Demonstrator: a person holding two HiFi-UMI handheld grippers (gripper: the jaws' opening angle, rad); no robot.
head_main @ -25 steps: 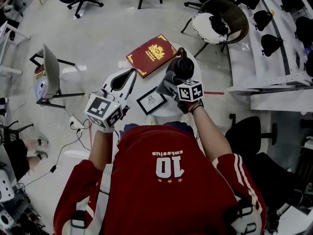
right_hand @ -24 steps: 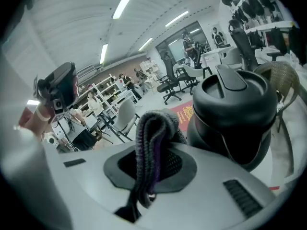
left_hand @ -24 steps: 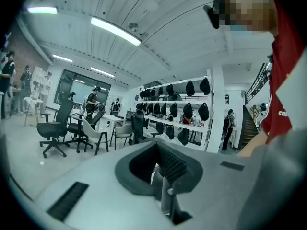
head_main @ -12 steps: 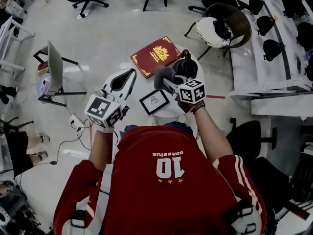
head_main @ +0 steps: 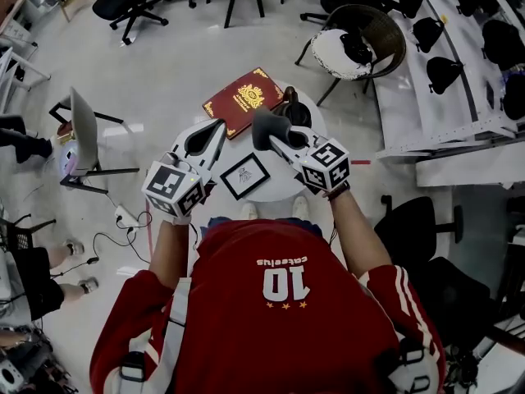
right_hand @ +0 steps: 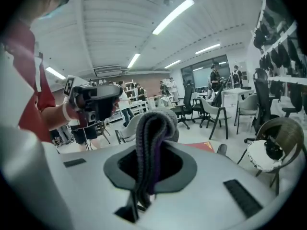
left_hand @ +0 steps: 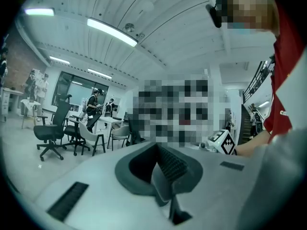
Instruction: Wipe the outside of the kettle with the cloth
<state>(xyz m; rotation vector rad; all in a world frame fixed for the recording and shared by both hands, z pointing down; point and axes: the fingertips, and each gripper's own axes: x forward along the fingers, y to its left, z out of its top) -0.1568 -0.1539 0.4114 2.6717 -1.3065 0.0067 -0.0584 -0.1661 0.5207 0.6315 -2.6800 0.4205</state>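
The black kettle (head_main: 294, 110) stands at the far side of a small round white table (head_main: 279, 184). My right gripper (head_main: 275, 136) is shut on a grey cloth (head_main: 266, 126), which is bunched and held in the air just left of the kettle, apart from it. In the right gripper view the cloth (right_hand: 151, 133) hangs folded over between the jaws of the right gripper (right_hand: 147, 153). My left gripper (head_main: 212, 131) hovers over the table's left edge. The left gripper view shows the left gripper (left_hand: 160, 169) with its jaws together and nothing in them.
A red book (head_main: 242, 98) lies at the table's far left, and a black-framed picture (head_main: 244, 176) lies on its near part. A wicker chair (head_main: 361, 35) stands beyond, a grey chair (head_main: 82, 130) to the left, and white shelving (head_main: 447, 105) to the right. Cables trail on the floor.
My right gripper has drawn the cloth off the kettle and moved it left and up, so the kettle now shows uncovered. The left gripper has barely moved.
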